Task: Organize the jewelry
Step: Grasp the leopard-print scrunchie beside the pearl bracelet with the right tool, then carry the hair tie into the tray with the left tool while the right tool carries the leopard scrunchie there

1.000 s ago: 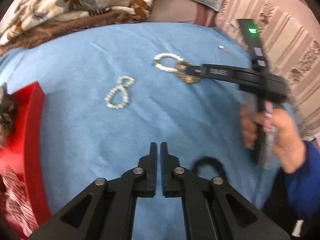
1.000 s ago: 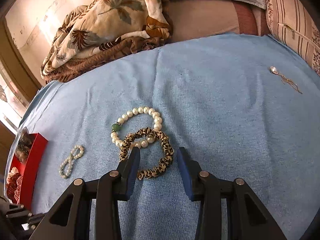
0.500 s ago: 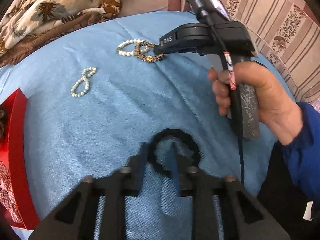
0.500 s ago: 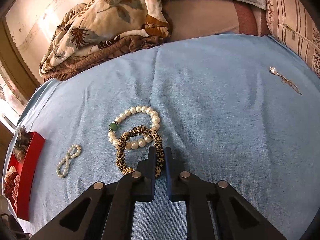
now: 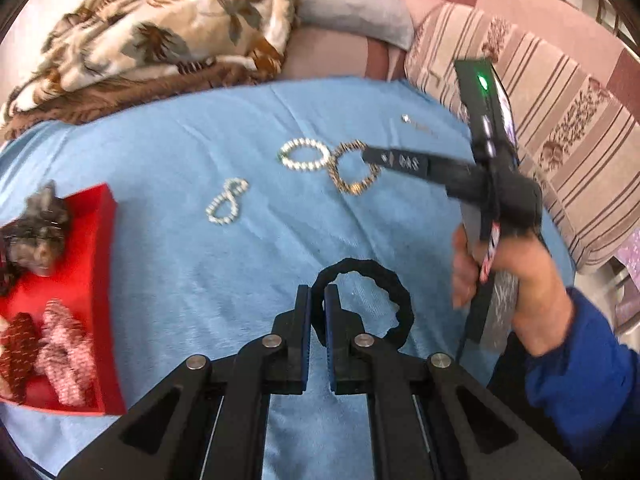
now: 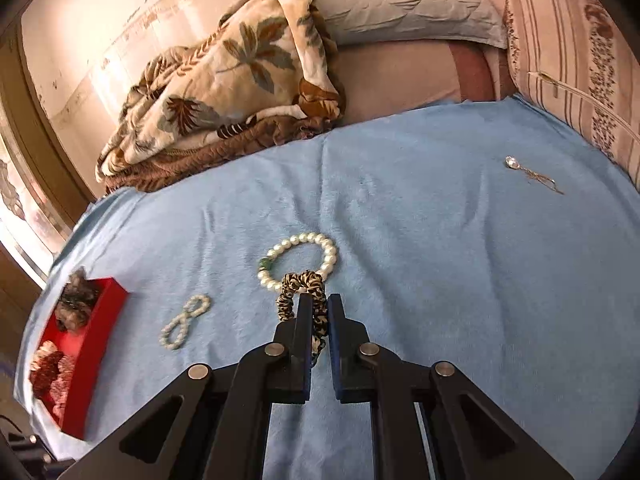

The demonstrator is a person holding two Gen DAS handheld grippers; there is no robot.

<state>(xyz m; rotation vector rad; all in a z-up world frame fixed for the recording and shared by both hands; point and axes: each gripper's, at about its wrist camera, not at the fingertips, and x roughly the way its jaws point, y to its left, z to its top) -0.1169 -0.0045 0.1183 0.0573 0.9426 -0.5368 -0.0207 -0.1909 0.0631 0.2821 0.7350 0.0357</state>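
Left gripper point(image 5: 316, 300) pinches black fabric scrunchie point(image 5: 384, 280); right gripper point(image 6: 319, 310) pinches leopard-print scrunchie point(image 6: 300, 286). Lift slowly, free of white pearl bracelet point(image 6: 298, 258), toward red tray point(image 6: 106, 308).

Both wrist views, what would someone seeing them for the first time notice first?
Probably that each gripper is pinching a hair tie: the left gripper grips a black scrunchie near the front of the blue blanket, and the right gripper grips a leopard-print scrunchie beside the pearl bracelet. Next, the bright red tray at the left edge, already holding several scrunchies.
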